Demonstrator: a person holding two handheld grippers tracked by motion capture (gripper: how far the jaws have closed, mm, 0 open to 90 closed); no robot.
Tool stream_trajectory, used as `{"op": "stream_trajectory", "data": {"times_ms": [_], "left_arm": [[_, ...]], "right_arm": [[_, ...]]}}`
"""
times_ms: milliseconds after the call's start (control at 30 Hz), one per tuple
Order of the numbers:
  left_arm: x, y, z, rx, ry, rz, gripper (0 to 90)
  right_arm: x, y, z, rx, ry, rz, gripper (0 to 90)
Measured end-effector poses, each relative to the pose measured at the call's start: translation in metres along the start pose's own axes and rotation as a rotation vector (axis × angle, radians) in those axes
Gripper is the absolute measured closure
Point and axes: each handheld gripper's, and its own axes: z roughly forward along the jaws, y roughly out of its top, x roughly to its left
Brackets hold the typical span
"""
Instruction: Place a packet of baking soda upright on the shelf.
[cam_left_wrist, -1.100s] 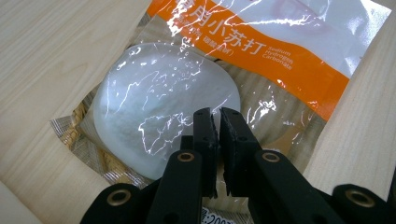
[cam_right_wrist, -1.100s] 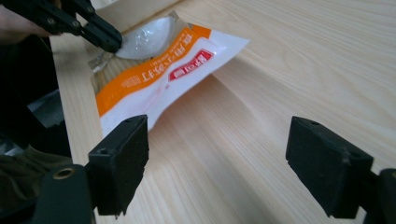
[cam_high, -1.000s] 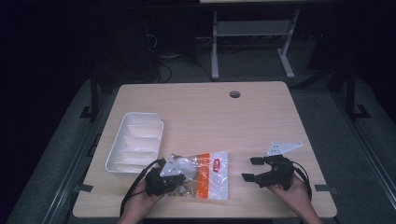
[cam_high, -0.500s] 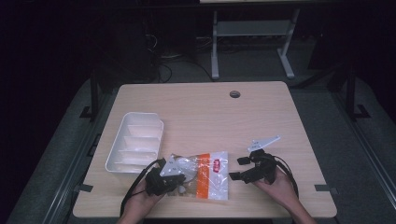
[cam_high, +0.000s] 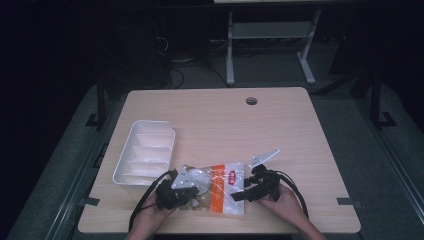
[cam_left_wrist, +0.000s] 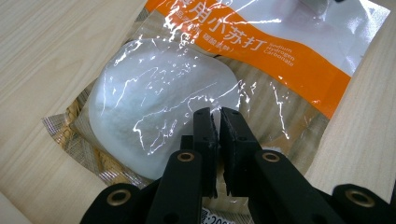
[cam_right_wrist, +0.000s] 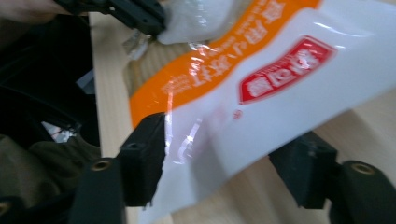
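A clear plastic bag (cam_high: 220, 182) with an orange band and a red label lies near the table's front edge. Inside it sits a lump of white powder (cam_left_wrist: 154, 116). My left gripper (cam_left_wrist: 215, 114) is shut on the bag's film beside the lump; the high view shows this left gripper (cam_high: 186, 192) at the bag's left end. My right gripper (cam_right_wrist: 224, 163) is open, its jaws wide apart with the bag's white end (cam_right_wrist: 280, 93) between them. From above, the right gripper (cam_high: 246, 192) sits at the bag's right edge.
A white tray (cam_high: 145, 152) with several compartments lies left of the bag, close to the table's left edge. The wooden table (cam_high: 220, 120) has a round cable hole (cam_high: 251, 101) at the back. The other gripper (cam_right_wrist: 135, 14) appears far off in the right gripper view.
My right gripper has moved left from the table's right side to the bag, and its open jaws now straddle the bag's end. The left gripper has stayed on the bag.
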Motion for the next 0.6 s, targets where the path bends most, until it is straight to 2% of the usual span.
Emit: {"op": "stream_trajectory", "data": {"times_ms": [200,267,367,500,600], "left_arm": [[0.0,0.0,0.0,0.0,0.001,0.0,84.3],[0.0,0.0,0.0,-0.001,0.0,0.0,83.9],[0.0,0.0,0.001,0.0,-0.002,0.0,83.3],[-0.001,0.0,0.001,-0.003,-0.004,-0.003,81.7],[0.0,0.0,0.0,-0.011,-0.013,-0.011,78.7]], "right_arm": [[0.001,0.001,0.006,-0.002,0.01,0.019,57.2],[-0.001,0.002,0.01,0.004,0.024,0.044,61.3],[0.0,0.004,0.018,0.019,0.042,0.049,66.7],[0.004,0.009,0.022,0.003,0.039,0.042,79.0],[0.002,0.009,0.021,-0.007,0.047,0.059,84.9]]}}
